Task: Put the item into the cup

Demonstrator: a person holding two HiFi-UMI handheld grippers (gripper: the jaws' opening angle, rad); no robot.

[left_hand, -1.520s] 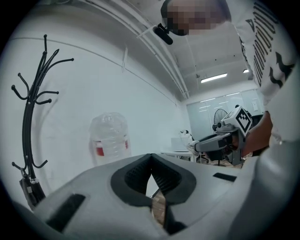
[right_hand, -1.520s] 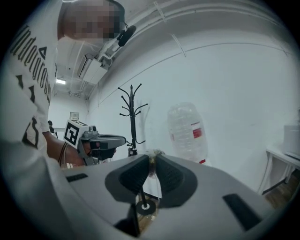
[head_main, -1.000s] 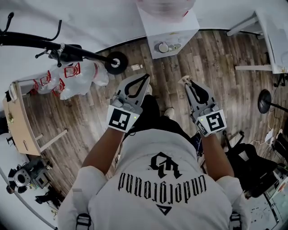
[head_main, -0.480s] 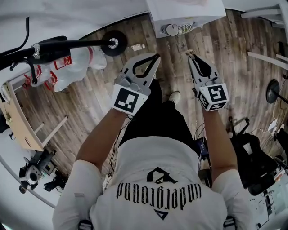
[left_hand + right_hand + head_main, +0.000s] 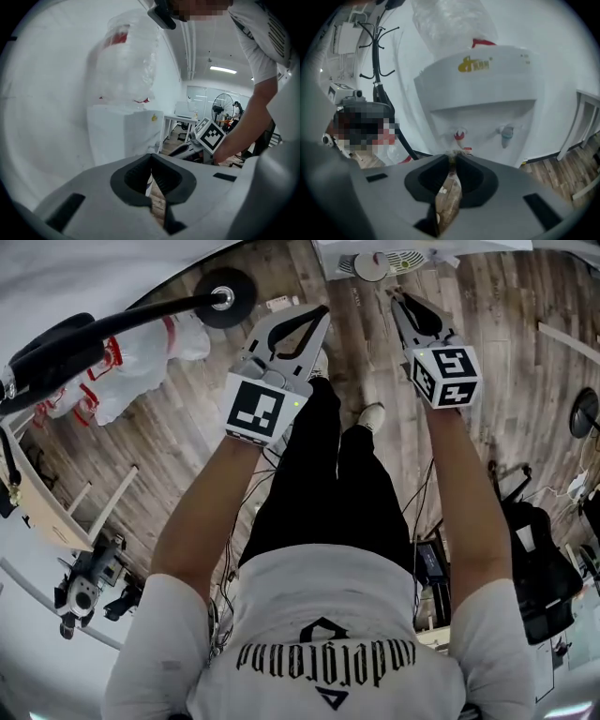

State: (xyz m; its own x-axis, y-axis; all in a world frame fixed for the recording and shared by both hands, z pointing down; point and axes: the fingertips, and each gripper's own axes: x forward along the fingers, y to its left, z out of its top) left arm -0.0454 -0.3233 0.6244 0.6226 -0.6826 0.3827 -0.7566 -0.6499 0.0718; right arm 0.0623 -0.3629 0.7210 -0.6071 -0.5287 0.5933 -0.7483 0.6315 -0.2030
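My right gripper (image 5: 394, 293) is shut on a thin brown packet (image 5: 449, 192), which lies between the pads, its top edge poking out past the tips (image 5: 452, 159). The jaws of my left gripper (image 5: 323, 310) meet at the tips with nothing between them (image 5: 151, 158). I hold both grippers out in front of me above the wooden floor, pointing at a white water dispenser (image 5: 483, 93) with a red tap and a blue tap. No cup shows in any view. The right gripper's marker cube (image 5: 208, 136) appears in the left gripper view.
The dispenser (image 5: 380, 257) stands against the white wall with a bottle on top (image 5: 126, 61). A black coat stand (image 5: 377, 47) and white plastic bags (image 5: 141, 352) are to the left. A white table (image 5: 180, 123) and a fan (image 5: 220, 105) stand to the right.
Both grippers have moved forward toward the water dispenser, which has slid to the top edge of the head view. The packet stays in the right gripper.
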